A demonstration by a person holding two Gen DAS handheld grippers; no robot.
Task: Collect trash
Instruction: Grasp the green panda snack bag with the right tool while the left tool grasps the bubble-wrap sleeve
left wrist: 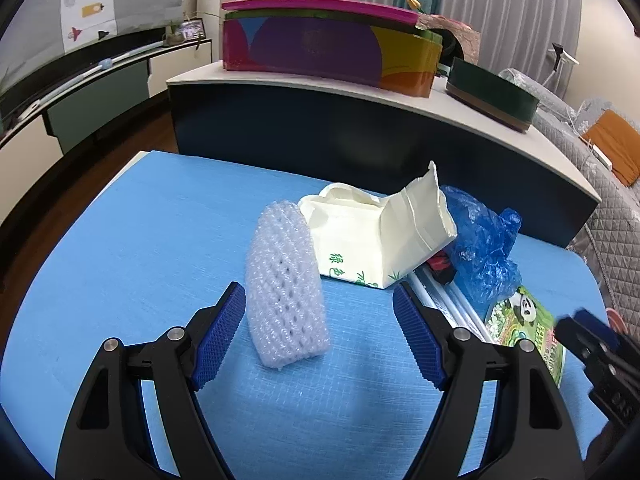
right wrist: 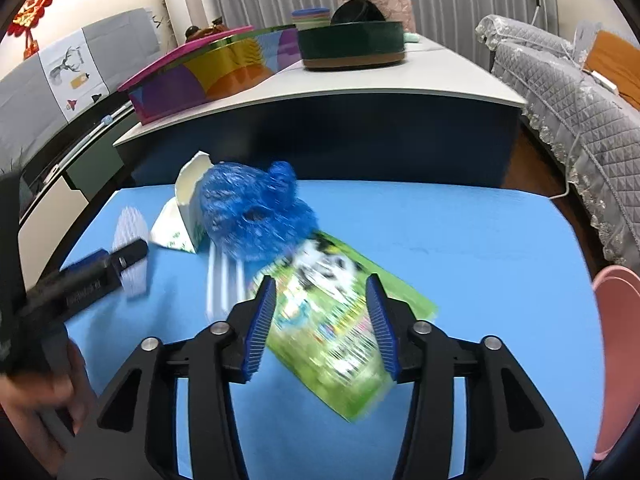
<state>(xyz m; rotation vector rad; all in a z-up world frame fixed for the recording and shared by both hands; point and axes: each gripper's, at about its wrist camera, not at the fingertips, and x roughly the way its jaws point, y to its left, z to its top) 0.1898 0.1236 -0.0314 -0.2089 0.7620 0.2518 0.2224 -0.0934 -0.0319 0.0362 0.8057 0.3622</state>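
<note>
Trash lies on a blue mat (left wrist: 140, 240): a white foam fruit net (left wrist: 286, 292), a torn white paper carton (left wrist: 384, 236), a crumpled blue plastic bag (left wrist: 484, 252), clear straws (left wrist: 452, 300) and a green panda wrapper (left wrist: 528, 324). My left gripper (left wrist: 318, 336) is open, its left pad beside the foam net, which leans between the jaws without being pressed. My right gripper (right wrist: 322, 322) is open above the green panda wrapper (right wrist: 336, 332), with the blue bag (right wrist: 252, 216) and carton (right wrist: 180, 216) beyond. The left gripper (right wrist: 100, 272) shows at the left of the right wrist view, a hand behind it.
A dark cabinet with a white top (left wrist: 360, 92) rises behind the mat, carrying a colourful box (left wrist: 328, 48) and a round green tin (left wrist: 492, 96). A grey quilted sofa (right wrist: 580, 120) stands right. A pink bin (right wrist: 620, 320) sits at the mat's right edge.
</note>
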